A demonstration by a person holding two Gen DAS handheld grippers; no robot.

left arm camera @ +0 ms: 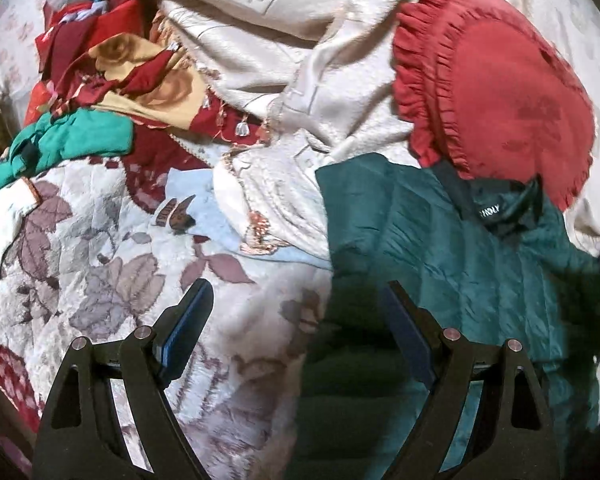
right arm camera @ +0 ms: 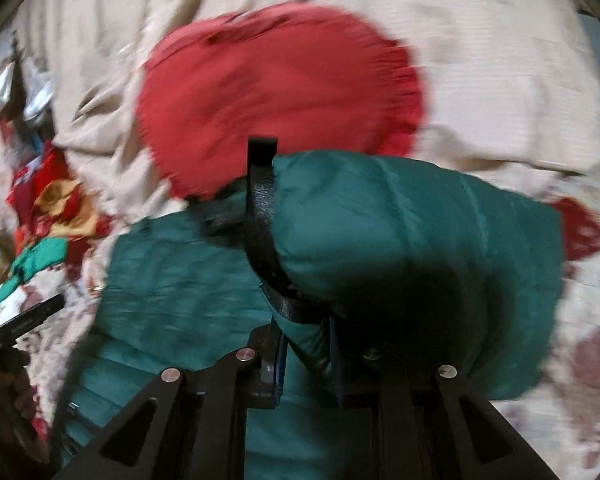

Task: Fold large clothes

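A dark green puffer jacket [left arm camera: 440, 240] lies on the floral bedspread [left arm camera: 100, 264]. The right gripper [right arm camera: 306, 354] pinches a soft, slippery fold; the left gripper [left arm camera: 298, 320] hangs wide, empty. Best gripped along seams

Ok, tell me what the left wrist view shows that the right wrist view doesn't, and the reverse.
Only the left wrist view: the left gripper open over the floral quilt, a light blue cloth, and the dark green jacket's collar label.

Only the right wrist view: the right gripper shut on a fold of that jacket, lifted into a bulge.

Both: the jacket, the red frilled cushion, the beige blanket and the red and yellow pile of clothes.
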